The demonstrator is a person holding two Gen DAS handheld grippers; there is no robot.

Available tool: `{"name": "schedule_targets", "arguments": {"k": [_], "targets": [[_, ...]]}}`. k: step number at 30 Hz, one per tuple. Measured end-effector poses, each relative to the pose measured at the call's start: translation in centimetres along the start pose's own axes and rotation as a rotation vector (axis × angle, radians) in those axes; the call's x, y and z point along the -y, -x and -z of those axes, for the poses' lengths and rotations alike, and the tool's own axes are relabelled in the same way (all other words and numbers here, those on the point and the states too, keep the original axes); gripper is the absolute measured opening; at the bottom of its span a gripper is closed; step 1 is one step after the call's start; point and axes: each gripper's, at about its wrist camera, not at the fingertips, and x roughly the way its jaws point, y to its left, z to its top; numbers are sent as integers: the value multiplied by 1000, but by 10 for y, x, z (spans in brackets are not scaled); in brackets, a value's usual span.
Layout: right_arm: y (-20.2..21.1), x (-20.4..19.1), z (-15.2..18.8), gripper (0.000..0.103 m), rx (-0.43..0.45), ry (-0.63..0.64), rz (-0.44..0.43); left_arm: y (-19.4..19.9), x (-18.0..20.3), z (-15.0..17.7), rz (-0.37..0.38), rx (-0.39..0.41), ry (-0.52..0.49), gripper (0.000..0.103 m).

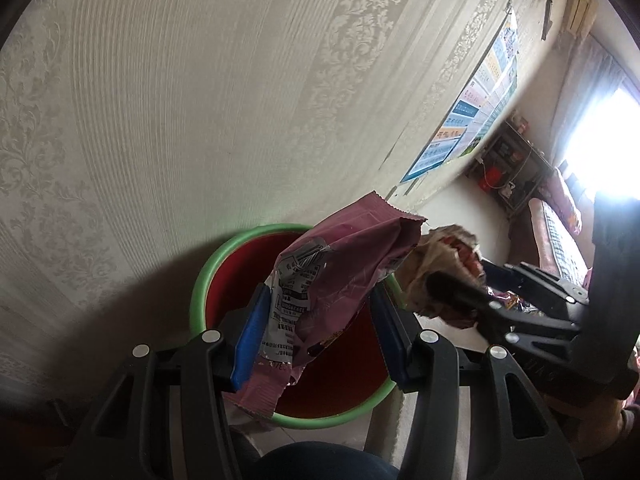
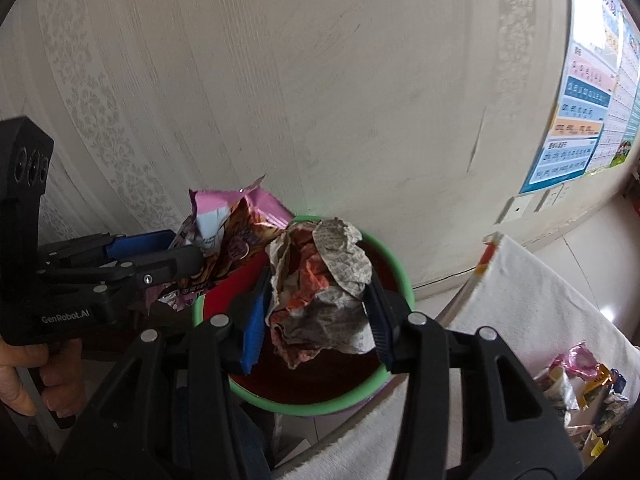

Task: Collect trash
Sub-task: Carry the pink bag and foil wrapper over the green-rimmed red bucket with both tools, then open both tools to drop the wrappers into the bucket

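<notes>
My left gripper (image 1: 320, 320) is shut on a pink snack wrapper (image 1: 340, 256) and holds it above a red bin with a green rim (image 1: 200, 280). My right gripper (image 2: 316, 312) is shut on a crumpled paper wrapper (image 2: 320, 280), white and orange with print, also above the bin (image 2: 400, 276). In the right wrist view the left gripper (image 2: 180, 256) comes in from the left with the pink wrapper (image 2: 236, 236). In the left wrist view the right gripper (image 1: 460, 292) comes in from the right with the crumpled paper (image 1: 436, 256).
The bin stands on the floor against a patterned wall (image 2: 320, 80). A white cloth-covered surface (image 2: 540, 300) on the right bears several more wrappers (image 2: 580, 384). A poster (image 2: 580, 140) hangs on the wall. A sofa (image 1: 556, 240) and shelf (image 1: 508, 164) stand far right.
</notes>
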Motion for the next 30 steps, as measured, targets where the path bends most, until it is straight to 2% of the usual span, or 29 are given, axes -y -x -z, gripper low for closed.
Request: {"name": "schedule_targets", "arguments": {"k": [4, 9, 12, 17, 23, 26, 30], "targets": [[-12, -1, -1, 47, -18, 1, -2, -5, -3, -5, 6, 2, 8, 50], [-20, -3, -2, 73, -41, 6, 7, -2, -3, -10, 10, 20, 29, 74], [-20, -3, 2, 83, -42, 1, 8, 1, -1, -11, 20, 43, 38, 86], [-14, 3, 11, 89, -45, -19, 20, 2, 1, -9, 29, 46, 47, 93], [7, 14, 21, 94, -33, -34, 53, -2, 16, -7, 13, 40, 44, 95], [25, 20, 32, 98, -12, -38, 81, -3, 33, -4, -31, 32, -9, 95], [51, 33, 52, 98, -7, -52, 124, -8, 58, 2, -24, 13, -62, 95]]}}
